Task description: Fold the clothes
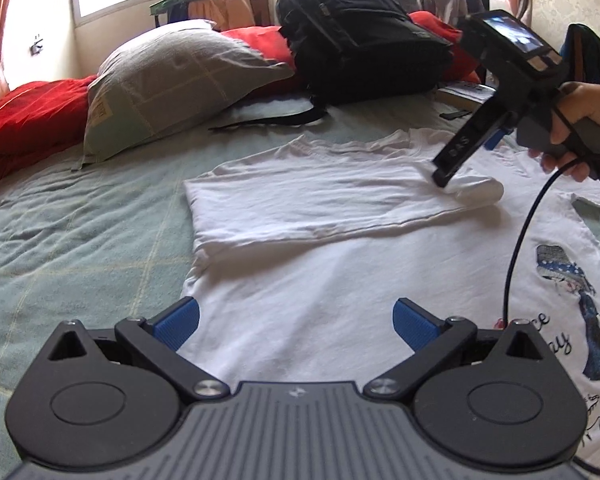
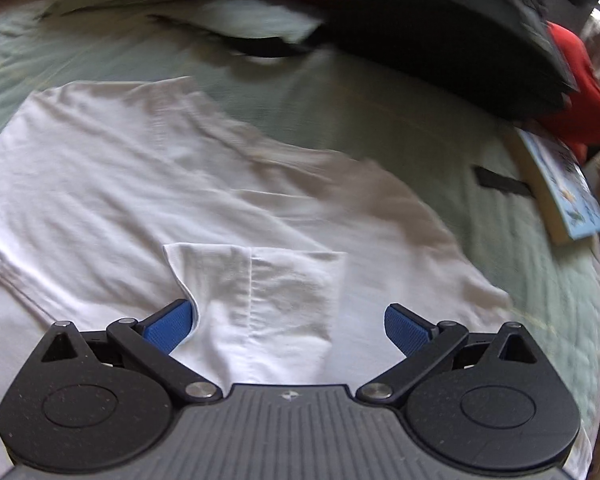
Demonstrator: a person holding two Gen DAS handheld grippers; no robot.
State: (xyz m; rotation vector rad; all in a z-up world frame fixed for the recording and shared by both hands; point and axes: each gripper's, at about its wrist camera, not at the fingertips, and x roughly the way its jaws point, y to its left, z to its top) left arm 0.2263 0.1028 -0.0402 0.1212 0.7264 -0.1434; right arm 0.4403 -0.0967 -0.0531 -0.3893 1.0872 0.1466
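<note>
A bed (image 1: 80, 216) spread with a pale green checked cover holds a partly folded white T-shirt (image 1: 320, 240) at centre. At its far edge lie a grey pillow (image 1: 172, 80), red cushions (image 1: 28, 120), a black backpack (image 1: 360, 36) and a book (image 2: 560, 192).

A white T-shirt (image 1: 320, 280) lies spread flat on the bed, print side up, with a blue cartoon figure and some lettering showing near its right edge. Its far side has been folded over onto the body as a long, lightly creased band running across the shirt. The short sleeve (image 2: 260, 300) lies folded back over that band.
</note>
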